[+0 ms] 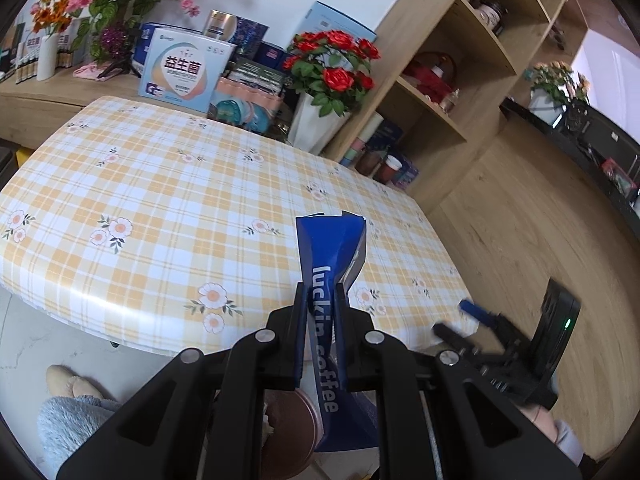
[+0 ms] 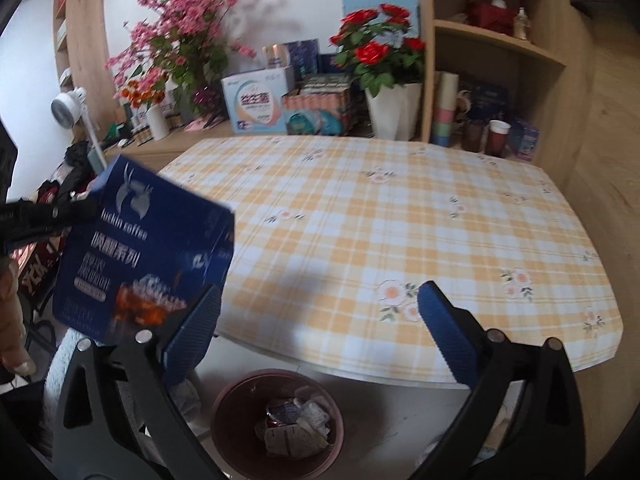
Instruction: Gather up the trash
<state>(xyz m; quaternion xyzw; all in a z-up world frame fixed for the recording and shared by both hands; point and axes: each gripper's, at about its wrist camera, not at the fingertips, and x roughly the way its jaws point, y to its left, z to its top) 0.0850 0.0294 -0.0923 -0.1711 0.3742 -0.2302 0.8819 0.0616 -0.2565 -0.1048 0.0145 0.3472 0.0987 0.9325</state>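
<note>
My left gripper [image 1: 319, 294] is shut on a flattened blue coffee box [image 1: 330, 256], which stands up between its fingers above the table edge. In the right wrist view the same blue box [image 2: 140, 248] hangs at the left, pinched at its upper left corner by the left gripper. My right gripper [image 2: 320, 312] is open wide with nothing between its blue pads [image 2: 448, 332]. Straight below it on the floor stands a brown waste bin [image 2: 276, 420] holding crumpled wrappers and paper. The bin's rim [image 1: 304, 408] also shows behind the left gripper's fingers.
The table [image 2: 400, 240] carries a yellow checked floral cloth. Behind it are boxes [image 2: 256, 100], a white pot of red roses [image 2: 384, 80] and pink blossoms. A wooden shelf unit [image 2: 500, 80] with cups stands at the right. A person's slipper [image 1: 68, 380] is on the floor.
</note>
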